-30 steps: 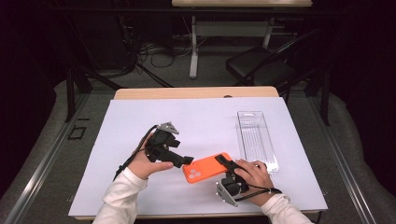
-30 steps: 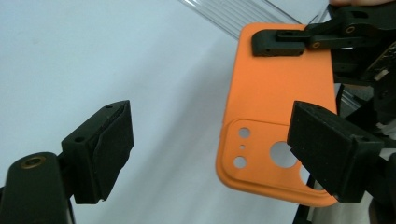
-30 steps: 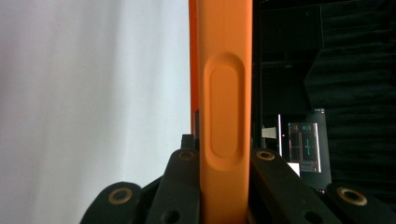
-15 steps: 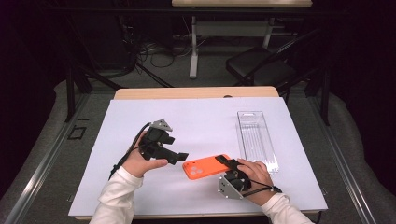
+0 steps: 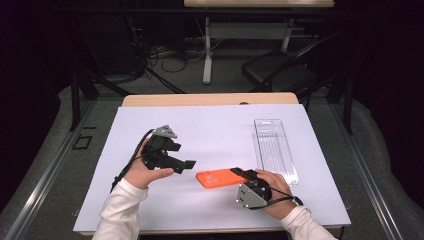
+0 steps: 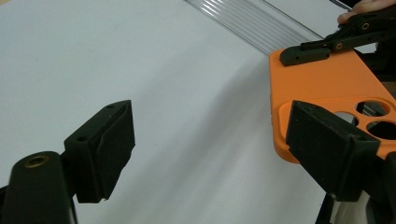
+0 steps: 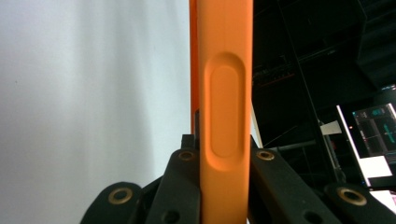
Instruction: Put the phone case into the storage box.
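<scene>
A: Nearest, right gripper (image 5: 248,174) clamped on one end of the orange phone case (image 5: 219,178); held just over the white surface (image 5: 225,130), long axis running left toward the other hand.

B: Left gripper (image 5: 188,164) with jaws spread wide, nothing between; case just to its right, camera-hole end closest (image 6: 327,88).

A: Probably a short reach rightward to take that free end; farther off, clear plastic tray (image 5: 274,149), untouched.

Overhead light falls evenly on the white counter (image 5: 210,130); the room behind is dim, nearly black. Shadows are soft and short. In the left gripper view the near fingers (image 6: 105,140) are blurred. The high view is low in detail, slightly grainy.
</scene>
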